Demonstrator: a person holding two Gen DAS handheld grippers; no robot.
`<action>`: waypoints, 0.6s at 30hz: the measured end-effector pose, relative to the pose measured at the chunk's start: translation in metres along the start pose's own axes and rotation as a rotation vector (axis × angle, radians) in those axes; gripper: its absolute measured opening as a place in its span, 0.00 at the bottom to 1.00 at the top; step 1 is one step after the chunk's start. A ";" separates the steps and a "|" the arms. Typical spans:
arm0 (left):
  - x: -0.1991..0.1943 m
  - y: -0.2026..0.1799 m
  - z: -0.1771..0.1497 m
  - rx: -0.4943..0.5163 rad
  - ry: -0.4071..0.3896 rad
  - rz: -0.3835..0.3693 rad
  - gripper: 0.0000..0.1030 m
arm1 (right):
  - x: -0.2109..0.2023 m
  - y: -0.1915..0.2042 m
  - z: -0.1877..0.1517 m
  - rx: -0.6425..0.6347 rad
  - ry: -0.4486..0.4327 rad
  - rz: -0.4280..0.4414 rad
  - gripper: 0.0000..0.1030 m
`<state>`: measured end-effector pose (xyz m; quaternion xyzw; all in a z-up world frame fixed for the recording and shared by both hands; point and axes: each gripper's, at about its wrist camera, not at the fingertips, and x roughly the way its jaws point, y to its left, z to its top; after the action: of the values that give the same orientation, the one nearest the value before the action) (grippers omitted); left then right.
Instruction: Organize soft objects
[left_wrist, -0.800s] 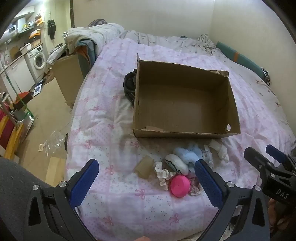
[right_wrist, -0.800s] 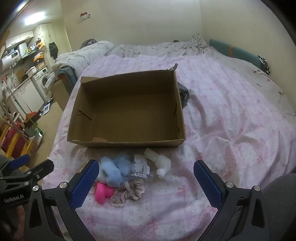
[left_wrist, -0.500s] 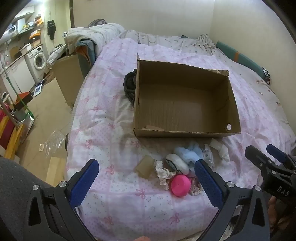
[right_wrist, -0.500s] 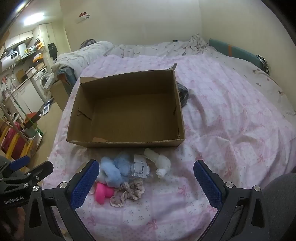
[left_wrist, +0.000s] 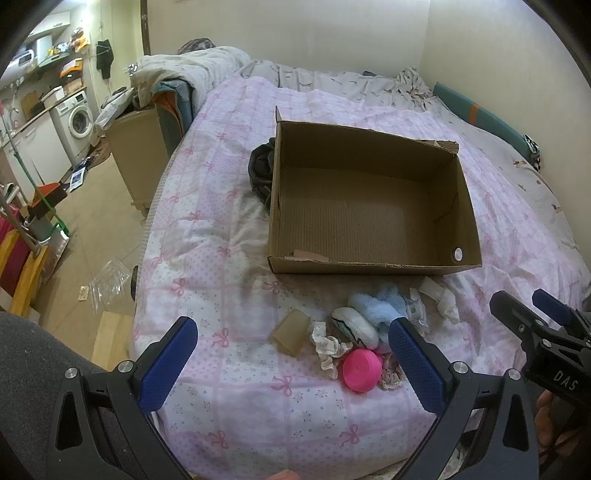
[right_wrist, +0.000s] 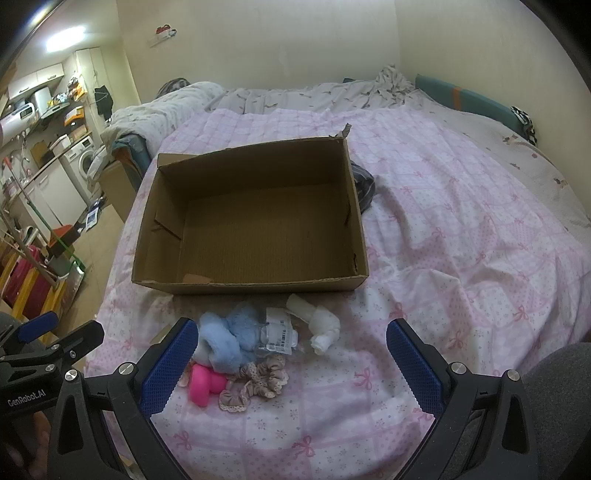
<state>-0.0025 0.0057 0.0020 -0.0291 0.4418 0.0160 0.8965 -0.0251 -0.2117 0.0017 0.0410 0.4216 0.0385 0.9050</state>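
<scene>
An empty cardboard box (left_wrist: 373, 260) (right_wrist: 255, 284) sits on the pink quilt. In front of it lies a pile of soft things: a blue fluffy piece (left_wrist: 376, 306) (right_wrist: 225, 339), a pink round piece (left_wrist: 361, 369) (right_wrist: 203, 382), beige scrunchies (right_wrist: 258, 376), a white cloth roll (left_wrist: 441, 297) (right_wrist: 317, 321), a tan tube (left_wrist: 290, 332) and a white frilly scrunchie (left_wrist: 327, 341). My left gripper (left_wrist: 295, 362) is open and empty, just short of the pile. My right gripper (right_wrist: 293, 365) is open and empty, straddling the pile's near side.
A dark garment (left_wrist: 260, 170) (right_wrist: 364, 184) lies against the box's far side. The bed's left edge drops to a floor with a cabinet (left_wrist: 136, 147) and a plastic bag (left_wrist: 107, 284). Rumpled bedding (right_wrist: 314, 94) lies by the far wall.
Both views have shifted very slightly; the box and pile sit marginally lower in the left wrist view. Both grippers stay open and nothing was picked up.
</scene>
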 end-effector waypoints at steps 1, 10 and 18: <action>0.002 -0.002 0.000 -0.001 -0.001 0.004 1.00 | 0.001 -0.002 0.001 0.002 0.000 0.000 1.00; 0.002 -0.002 0.000 -0.001 0.000 0.003 1.00 | 0.001 -0.002 0.001 0.004 0.002 0.003 1.00; 0.002 -0.002 0.000 -0.003 -0.001 0.003 1.00 | 0.001 -0.002 0.001 0.005 0.001 0.003 1.00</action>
<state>-0.0015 0.0040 0.0006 -0.0299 0.4415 0.0182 0.8966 -0.0237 -0.2137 0.0009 0.0441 0.4223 0.0389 0.9046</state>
